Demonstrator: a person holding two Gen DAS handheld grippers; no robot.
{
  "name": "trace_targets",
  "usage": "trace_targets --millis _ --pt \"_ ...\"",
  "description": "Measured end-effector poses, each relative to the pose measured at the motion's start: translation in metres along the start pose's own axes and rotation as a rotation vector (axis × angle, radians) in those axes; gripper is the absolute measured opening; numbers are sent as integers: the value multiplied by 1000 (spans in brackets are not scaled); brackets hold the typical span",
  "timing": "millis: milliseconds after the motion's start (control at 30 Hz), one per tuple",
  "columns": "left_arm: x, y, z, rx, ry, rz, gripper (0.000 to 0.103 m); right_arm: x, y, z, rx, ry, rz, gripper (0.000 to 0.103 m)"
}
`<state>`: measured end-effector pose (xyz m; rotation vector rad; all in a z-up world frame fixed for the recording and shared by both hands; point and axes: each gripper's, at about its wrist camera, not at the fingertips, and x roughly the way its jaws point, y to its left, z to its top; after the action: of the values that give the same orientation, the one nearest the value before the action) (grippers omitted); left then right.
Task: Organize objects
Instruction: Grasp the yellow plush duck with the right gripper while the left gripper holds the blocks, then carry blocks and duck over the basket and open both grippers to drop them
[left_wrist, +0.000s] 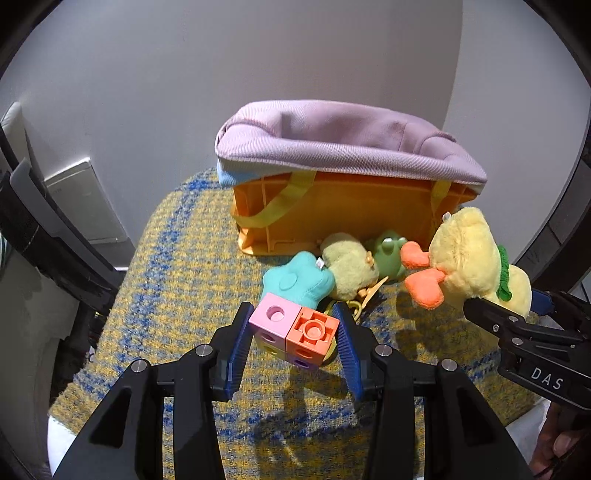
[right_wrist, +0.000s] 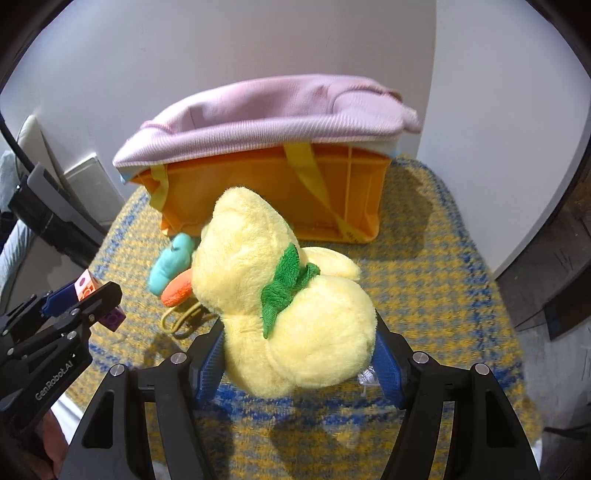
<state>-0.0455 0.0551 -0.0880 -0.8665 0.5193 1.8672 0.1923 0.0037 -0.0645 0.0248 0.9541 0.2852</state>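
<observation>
Item 1. Left hand-held gripper (left_wrist: 293, 334): jaws pinch a block cluster (left_wrist: 294, 329) of pink, orange, yellow and purple cubes, pads on its two outer sides. The cluster appears lifted clear of the yellow-and-blue woven cover (left_wrist: 177, 258) below it. Risk: the cubes are only studded together, so a sideways knock may part them; the purple cube hangs lowest, below the pads.

Item 2. Right hand-held gripper (right_wrist: 299, 354): jaws close on the body of a plush duck (right_wrist: 291, 306). Head, orange bill and green scarf stand forward of the pads. Risk: soft filling yields, so the duck may sag or slide out head-first.

Item 3. Orange basket (left_wrist: 332, 214) with lilac fabric liner (left_wrist: 332, 140), ahead of both hand-held grippers, well above the toys. Likely destination. Risk: the liner slumps over the rim and the yellow handle loops hang on the near wall; either load may catch there.

Item 4. Loose toys between the left hand-held gripper and the basket: teal star plush (left_wrist: 295, 280), small tan plush (left_wrist: 351, 264), green frog figure (left_wrist: 388, 253), yellow cord loop (right_wrist: 181, 319) just beside. Risk: the cord lies close under both loads and may snag.

Item 5. Both hand-held grippers work near each other; collision is possible on a shared approach.
</observation>
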Motion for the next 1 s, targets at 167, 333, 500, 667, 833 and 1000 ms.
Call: trace_targets --millis 167,333,500,667,833,1000 --pt "-10 -1 14 12 -30 -5 43 -16 -1 12 -8 -37 -5 68" --pt "-19 -3 30 22 -57 -13 43 -32 -2 26 -11 -73 -13 68" --pt "-29 -5 50 37 -88 -23 43 -44 -1 40 -9 -106 -16 68" --pt "-34 -4 72 49 -116 -30 43 -56 -1 58 -8 -138 -13 68" --pt "-37 -4 93 61 -139 -33 43 -62 -2 74 -9 -166 -10 68" --pt "-35 -9 114 83 -157 -37 43 -65 -2 91 -10 -188 -7 68"
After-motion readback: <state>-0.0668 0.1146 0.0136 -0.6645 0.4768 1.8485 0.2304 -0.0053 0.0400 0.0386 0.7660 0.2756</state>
